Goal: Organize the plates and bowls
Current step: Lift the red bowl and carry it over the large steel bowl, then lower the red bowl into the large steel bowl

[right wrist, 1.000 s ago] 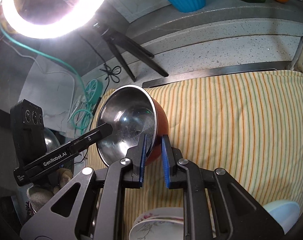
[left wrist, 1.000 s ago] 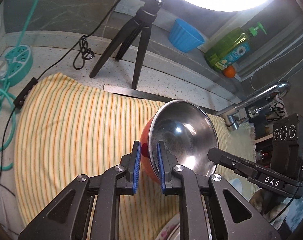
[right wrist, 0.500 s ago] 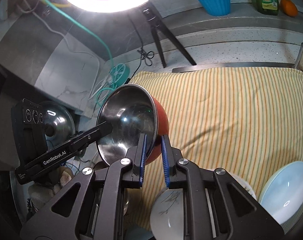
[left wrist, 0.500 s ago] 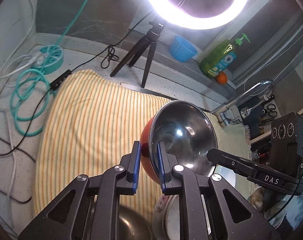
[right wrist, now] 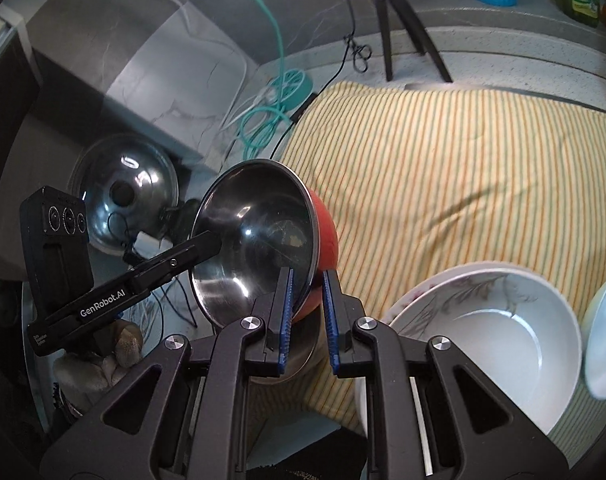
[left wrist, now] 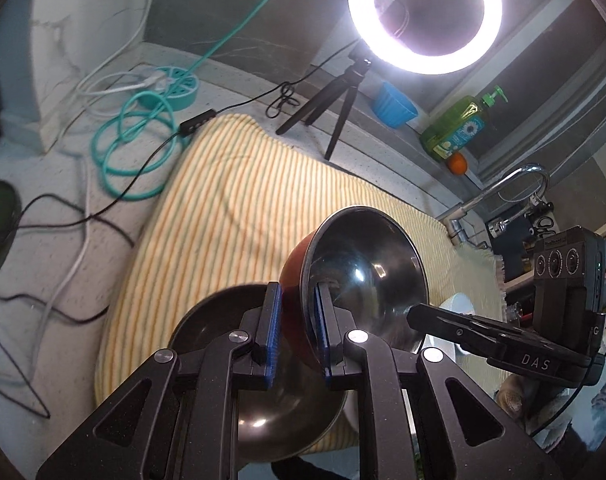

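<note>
Left gripper (left wrist: 297,328) reads "GenRobot.AI", right gripper (right wrist: 307,316) "DAS". Both are clamped on one red bowl's (left wrist: 365,276) rim. Below sit one steel bowl (left wrist: 271,416) and two white bowls (right wrist: 491,324).

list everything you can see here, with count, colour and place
red bowl: 1, red outside, steel inside, held up between both grippers above the towel
steel bowl: 1, dark metal, on the towel's near edge under the red bowl
white bowl: 1, white, sitting in a floral plate on the towel
pale bowl: 1, pale blue, right edge of the right view
towel: 1, yellow striped, spread on the counter
ring light: 1, white, on a black tripod behind the towel
blue cup: 1, on the back ledge
soap bottle: 1, green, beside the cup
tap: 1, chrome
pot lid: 1, steel, left of the towel
left gripper: black, blue pads, shut on the red bowl's rim
right gripper: same, shut on the opposite rim
</note>
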{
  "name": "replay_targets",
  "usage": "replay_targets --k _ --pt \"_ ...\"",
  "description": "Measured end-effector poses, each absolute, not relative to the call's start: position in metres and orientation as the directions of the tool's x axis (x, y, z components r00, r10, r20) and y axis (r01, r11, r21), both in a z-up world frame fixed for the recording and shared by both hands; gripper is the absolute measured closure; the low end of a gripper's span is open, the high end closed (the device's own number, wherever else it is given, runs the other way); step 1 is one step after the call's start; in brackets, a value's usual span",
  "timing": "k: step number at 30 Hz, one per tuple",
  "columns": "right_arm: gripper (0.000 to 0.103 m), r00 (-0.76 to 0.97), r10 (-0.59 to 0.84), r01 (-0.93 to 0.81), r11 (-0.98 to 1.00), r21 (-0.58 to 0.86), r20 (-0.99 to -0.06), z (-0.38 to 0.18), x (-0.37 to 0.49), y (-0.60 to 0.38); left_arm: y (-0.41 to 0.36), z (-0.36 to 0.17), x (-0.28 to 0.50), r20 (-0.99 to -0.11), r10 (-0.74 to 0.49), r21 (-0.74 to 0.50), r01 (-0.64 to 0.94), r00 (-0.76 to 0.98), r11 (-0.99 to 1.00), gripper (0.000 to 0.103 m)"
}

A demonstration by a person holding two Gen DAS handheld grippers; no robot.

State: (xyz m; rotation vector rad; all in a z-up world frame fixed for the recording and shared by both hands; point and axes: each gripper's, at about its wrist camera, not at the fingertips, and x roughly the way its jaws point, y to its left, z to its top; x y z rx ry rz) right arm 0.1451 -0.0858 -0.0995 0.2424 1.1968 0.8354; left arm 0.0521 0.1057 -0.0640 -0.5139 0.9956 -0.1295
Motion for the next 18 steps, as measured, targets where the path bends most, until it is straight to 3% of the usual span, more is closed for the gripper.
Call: replay_targets --k 18 --pt "0.088 0.022 0.606 -0.505 0.693 0.514 -0.795 -0.136 0.123 -0.044 0.125 -0.108 0.009 -0.821 -0.311 -0.459 -0.231 0.478 0.858 0.089"
